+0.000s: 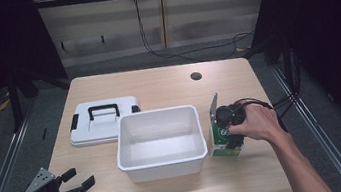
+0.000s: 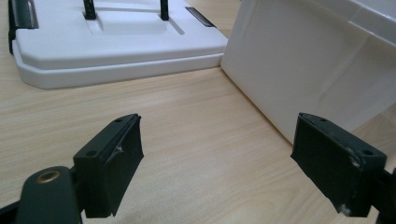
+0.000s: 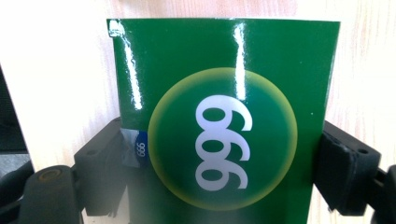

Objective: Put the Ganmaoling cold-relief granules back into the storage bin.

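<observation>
- Bench (image 1: 157, 85): light wood top; a small round hole near the far right edge. It carries every item listed below.
- White bin (image 1: 159, 143): open-topped, rectangular, empty inside; stands at mid-bench. Judged to be the receptacle for whatever gets packed, since its top is uncovered and it sits between the two hands.
- White lid (image 1: 104, 120): lies flat, just beside the bin's far-left corner, black carry handle up and black latches at its ends. Off the bin, so the opening is free.
- Green box (image 1: 225, 139): glossy carton with white "999" in a yellow-rimmed circle; stands on the bench just right of the bin, near its right wall. In the right gripper view the digits read inverted, so that camera looks at the carton upside down.
- Right claw (image 3: 219, 163): one jaw on each side of the green box; the pads appear pressed to its side faces, so judged clamped on it. The hand comes over the carton from above, a hold suited to lifting it sideways over the bin's rim.
- Left claw (image 2: 217, 163): jaws wide apart, holding nothing; held low over the near-left corner of the bench, aimed toward the bin's wall and the lid. Judged idle, kept out of the other hand's way.
</observation>
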### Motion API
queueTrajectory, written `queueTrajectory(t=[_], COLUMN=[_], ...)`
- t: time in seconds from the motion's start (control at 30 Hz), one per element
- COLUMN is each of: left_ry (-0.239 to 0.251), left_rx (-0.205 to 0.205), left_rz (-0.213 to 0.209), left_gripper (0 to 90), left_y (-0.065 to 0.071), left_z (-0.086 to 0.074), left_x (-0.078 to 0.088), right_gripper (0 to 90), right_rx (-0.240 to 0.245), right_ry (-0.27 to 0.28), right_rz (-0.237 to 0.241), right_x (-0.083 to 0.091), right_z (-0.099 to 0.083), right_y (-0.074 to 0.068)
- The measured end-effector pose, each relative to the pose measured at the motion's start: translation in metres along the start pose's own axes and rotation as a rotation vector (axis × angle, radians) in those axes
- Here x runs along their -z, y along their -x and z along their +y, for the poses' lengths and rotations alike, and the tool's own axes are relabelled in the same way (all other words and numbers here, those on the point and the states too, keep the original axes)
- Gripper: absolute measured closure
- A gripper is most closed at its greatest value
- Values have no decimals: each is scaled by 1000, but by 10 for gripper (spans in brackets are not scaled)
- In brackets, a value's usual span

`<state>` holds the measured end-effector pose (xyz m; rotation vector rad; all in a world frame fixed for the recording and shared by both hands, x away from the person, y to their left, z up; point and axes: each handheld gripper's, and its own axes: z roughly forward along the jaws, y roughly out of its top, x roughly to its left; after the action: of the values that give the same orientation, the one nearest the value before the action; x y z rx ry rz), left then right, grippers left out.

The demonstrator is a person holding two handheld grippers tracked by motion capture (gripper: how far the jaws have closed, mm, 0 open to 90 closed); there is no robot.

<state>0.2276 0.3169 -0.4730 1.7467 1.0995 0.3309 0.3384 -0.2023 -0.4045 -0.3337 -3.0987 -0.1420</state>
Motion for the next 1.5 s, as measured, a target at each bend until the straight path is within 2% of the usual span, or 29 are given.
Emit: queueTrajectory(t=[0.07, 0.13, 0.2, 0.37, 0.4, 0.43, 0.6, 0.63, 0.67, 0.73, 0.8, 0.97, 1.07, 1.17, 1.43, 1.47, 1.5], left_ry=[2, 7, 4, 4, 5, 8, 4, 5, 5, 8, 7, 4, 2, 1, 0, 2, 4], left_rx=[5, 4, 0, 2, 2, 5, 0, -1, 0, 3, 7, 2, 0, 0, 1, -2, -2], left_rz=[2, 6, 5, 5, 5, 6, 4, 4, 4, 4, 4, 3, -1, 0, -1, -3, -3], left_gripper=[159, 159, 159, 159, 159, 159, 159, 159, 159, 159, 159, 159, 159, 159, 159, 159, 159], left_y=[0, 0, -1, -1, -1, 0, 0, 0, 0, 0, 0, 0, 0, 0, 0, 0, 0], left_z=[0, 0, 0, 0, 0, 0, 0, 0, 0, 0, 0, 0, 0, 0, 0, 0, 0], left_x=[0, 1, 1, 1, 1, 1, 1, 1, 1, 1, 0, 1, 0, 0, 0, 1, 1], right_gripper=[162, 162, 162, 163, 163, 163, 163, 163, 163, 163, 163, 163, 163, 163, 163, 162, 163], right_rx=[-1, -22, -15, -33, -21, -29, -17, -26, -7, -5, -22, -12, -29, -5, -1, 5, -10], right_ry=[4, -4, -2, 11, 15, 2, 11, 13, 12, 16, 24, 23, 29, 36, 30, 20, 7], right_rz=[6, 17, 16, 23, 22, 20, 18, 18, 19, 19, 14, 15, 16, 14, 5, 3, 4], right_x=[2, 4, 4, 9, 10, 13, 22, 23, 24, 27, 32, 41, 47, 52, 64, 65, 68], right_z=[-1, -2, -2, -5, -6, -6, -5, -4, -3, -3, -3, -2, -4, -4, -3, -2, -2], right_y=[-1, -2, -2, -2, -1, -2, -4, -5, -5, -5, -5, -5, -5, -4, -5, -5, -6])
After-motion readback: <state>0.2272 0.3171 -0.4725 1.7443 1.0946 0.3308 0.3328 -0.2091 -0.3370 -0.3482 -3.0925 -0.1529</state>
